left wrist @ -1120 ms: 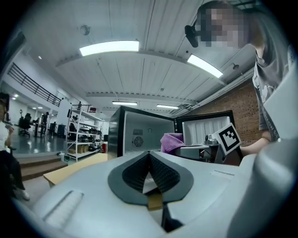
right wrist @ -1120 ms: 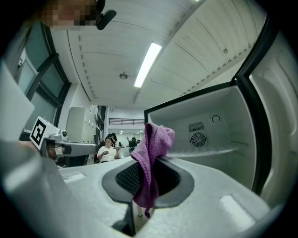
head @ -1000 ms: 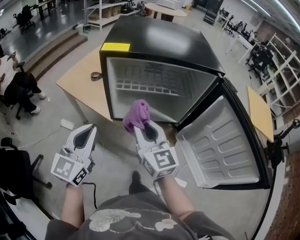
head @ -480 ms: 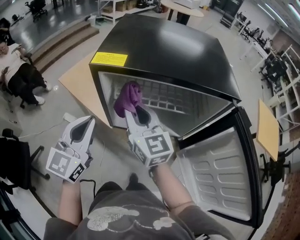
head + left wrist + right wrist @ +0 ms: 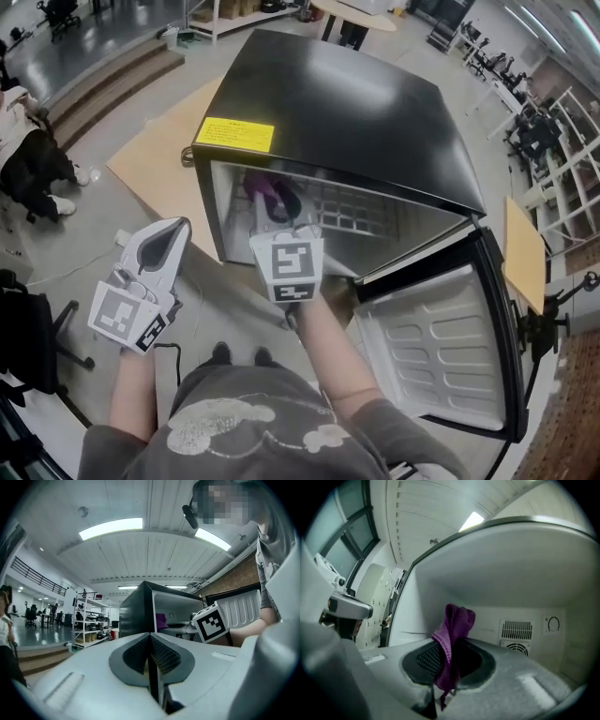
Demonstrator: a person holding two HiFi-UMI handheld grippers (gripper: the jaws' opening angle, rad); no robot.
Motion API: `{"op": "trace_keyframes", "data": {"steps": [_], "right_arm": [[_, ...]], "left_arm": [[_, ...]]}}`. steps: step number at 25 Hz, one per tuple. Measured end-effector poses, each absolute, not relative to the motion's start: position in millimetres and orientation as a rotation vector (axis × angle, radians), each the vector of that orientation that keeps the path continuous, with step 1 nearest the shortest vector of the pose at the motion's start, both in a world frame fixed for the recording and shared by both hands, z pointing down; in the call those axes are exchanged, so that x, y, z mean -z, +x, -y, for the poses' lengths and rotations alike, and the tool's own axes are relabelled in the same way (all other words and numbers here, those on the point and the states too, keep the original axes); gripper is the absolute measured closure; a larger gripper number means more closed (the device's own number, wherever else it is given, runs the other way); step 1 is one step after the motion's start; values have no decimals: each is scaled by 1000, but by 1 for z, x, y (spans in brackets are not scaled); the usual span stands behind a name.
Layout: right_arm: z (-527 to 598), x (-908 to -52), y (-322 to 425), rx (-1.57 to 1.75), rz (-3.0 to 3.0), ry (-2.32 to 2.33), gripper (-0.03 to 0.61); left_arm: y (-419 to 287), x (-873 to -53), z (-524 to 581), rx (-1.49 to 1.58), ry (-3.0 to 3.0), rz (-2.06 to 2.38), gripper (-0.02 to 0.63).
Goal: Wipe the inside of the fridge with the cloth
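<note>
A black mini fridge [image 5: 337, 103] stands with its door [image 5: 441, 347] swung open to the right. My right gripper [image 5: 274, 208] reaches into the white interior [image 5: 511, 592] and is shut on a purple cloth [image 5: 452, 641]. The cloth [image 5: 265, 187] bunches past the jaws near the left wall, apart from the back wall with its vent grille [image 5: 516, 631]. Whether it touches a surface I cannot tell. My left gripper [image 5: 167, 242] hangs outside, left of the fridge front, jaws shut on nothing. In the left gripper view the fridge [image 5: 140, 609] and the cloth [image 5: 161, 621] show ahead.
A wire shelf [image 5: 342, 211] spans the fridge interior. The fridge sits on a low wooden table [image 5: 155, 159]. A yellow label [image 5: 236, 135] marks the fridge top. A seated person [image 5: 28, 150] is at far left. Shelving [image 5: 89, 620] stands across the room.
My right gripper has pushed the purple cloth from outside the opening into the fridge interior. The head has moved closer over the fridge. The left gripper has stayed at the left.
</note>
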State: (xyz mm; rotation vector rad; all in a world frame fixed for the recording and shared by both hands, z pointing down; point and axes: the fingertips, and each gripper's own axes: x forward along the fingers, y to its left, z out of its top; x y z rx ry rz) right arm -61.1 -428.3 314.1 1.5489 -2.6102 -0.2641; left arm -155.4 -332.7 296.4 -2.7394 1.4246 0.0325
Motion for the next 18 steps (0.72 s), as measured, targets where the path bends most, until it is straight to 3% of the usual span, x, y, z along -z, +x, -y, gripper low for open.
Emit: {"op": "trace_keyframes", "data": {"steps": [10, 18], "right_arm": [[469, -310, -81, 415, 2547, 1479, 538], [439, -309, -86, 463, 2639, 1390, 538]], "left_arm": [[-161, -289, 348, -72, -2775, -1315, 597], [-157, -295, 346, -81, -2799, -1285, 598]]}}
